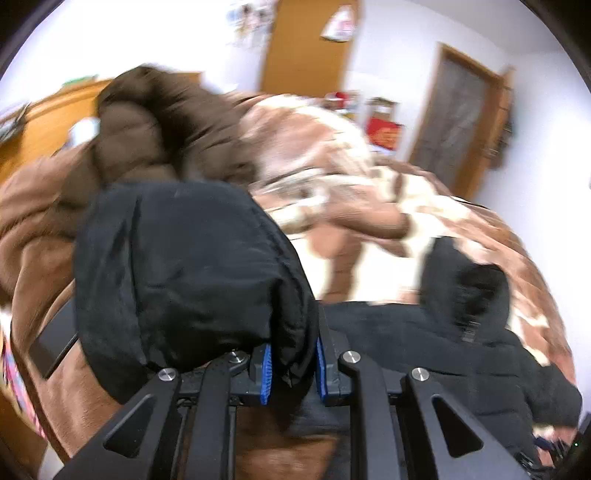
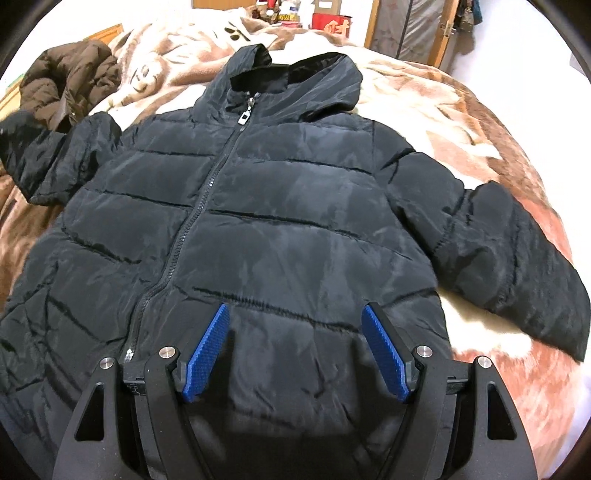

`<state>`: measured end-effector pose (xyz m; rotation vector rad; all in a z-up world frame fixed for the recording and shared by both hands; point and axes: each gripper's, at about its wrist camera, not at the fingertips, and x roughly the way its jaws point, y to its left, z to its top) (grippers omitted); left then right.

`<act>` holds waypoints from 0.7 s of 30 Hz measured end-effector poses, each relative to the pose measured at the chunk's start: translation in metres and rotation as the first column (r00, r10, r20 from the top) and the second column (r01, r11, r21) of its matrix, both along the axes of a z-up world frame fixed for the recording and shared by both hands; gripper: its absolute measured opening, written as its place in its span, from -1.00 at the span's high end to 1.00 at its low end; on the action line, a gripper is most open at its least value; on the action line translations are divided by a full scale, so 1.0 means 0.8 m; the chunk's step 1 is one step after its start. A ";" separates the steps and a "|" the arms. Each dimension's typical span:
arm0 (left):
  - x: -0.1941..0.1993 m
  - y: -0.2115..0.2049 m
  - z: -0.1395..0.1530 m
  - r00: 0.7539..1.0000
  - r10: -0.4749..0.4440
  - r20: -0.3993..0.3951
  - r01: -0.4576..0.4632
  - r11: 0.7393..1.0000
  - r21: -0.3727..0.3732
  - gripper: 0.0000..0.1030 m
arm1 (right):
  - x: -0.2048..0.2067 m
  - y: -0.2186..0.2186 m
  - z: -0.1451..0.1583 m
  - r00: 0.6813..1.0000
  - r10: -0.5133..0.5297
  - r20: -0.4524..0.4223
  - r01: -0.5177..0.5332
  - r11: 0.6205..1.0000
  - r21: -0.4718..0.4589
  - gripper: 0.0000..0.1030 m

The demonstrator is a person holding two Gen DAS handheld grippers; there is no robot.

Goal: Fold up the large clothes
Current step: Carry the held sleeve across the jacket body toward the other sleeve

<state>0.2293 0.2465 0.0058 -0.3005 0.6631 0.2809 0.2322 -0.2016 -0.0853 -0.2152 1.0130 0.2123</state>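
A black hooded puffer jacket (image 2: 266,221) lies front up and zipped on the bed, sleeves spread to both sides. My right gripper (image 2: 297,354) is open and empty, hovering over the jacket's lower hem, blue pads (image 2: 384,358) wide apart. My left gripper (image 1: 293,365) is shut on the jacket's left sleeve (image 1: 184,273), whose cuff bulges up in front of the camera. The rest of the jacket (image 1: 461,332) shows at the right in the left wrist view, which is blurred by motion.
A brown-and-cream blanket (image 2: 443,122) covers the bed. A brown puffer jacket (image 2: 62,81) is piled at the far left, also in the left wrist view (image 1: 159,122). A wooden door (image 1: 458,122) and boxes (image 2: 328,22) stand beyond the bed.
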 end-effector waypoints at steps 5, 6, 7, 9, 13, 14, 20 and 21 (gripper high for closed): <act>0.029 -0.098 0.028 0.982 -0.186 0.022 0.186 0.982 0.022 0.63 | -0.015 -0.025 0.013 1.000 -0.022 0.011 0.022 0.999 0.034 -0.44; 0.036 -0.118 0.029 0.975 -0.220 0.023 0.220 0.975 0.019 0.63 | -0.017 -0.030 0.015 1.000 -0.026 0.013 0.026 0.999 0.038 -0.44; 0.045 -0.140 0.028 0.966 -0.256 0.019 0.256 0.967 0.017 0.63 | -0.019 -0.036 0.016 0.999 -0.033 0.015 0.033 0.999 0.043 -0.44; 0.060 -0.180 0.021 0.947 -0.320 0.010 0.320 0.947 0.008 0.63 | -0.022 -0.049 0.018 0.999 -0.046 0.016 0.045 0.998 0.053 -0.44; 0.084 -0.258 -0.008 0.902 -0.432 -0.013 0.431 0.901 -0.038 0.63 | -0.023 -0.075 0.015 0.997 -0.079 0.008 0.078 0.994 0.079 -0.44; 0.090 -0.272 -0.016 0.891 -0.453 -0.021 0.452 0.891 -0.052 0.63 | -0.022 -0.081 0.013 0.996 -0.088 0.005 0.087 0.993 0.086 -0.44; 0.125 -0.337 -0.089 0.840 -0.534 -0.100 0.520 0.844 -0.133 0.58 | -0.018 -0.111 0.004 0.992 -0.127 -0.007 0.127 0.984 0.127 -0.44; 0.131 -0.343 -0.099 0.833 -0.542 -0.114 0.526 0.838 -0.142 0.51 | -0.017 -0.116 0.002 0.991 -0.136 -0.009 0.135 0.981 0.136 -0.44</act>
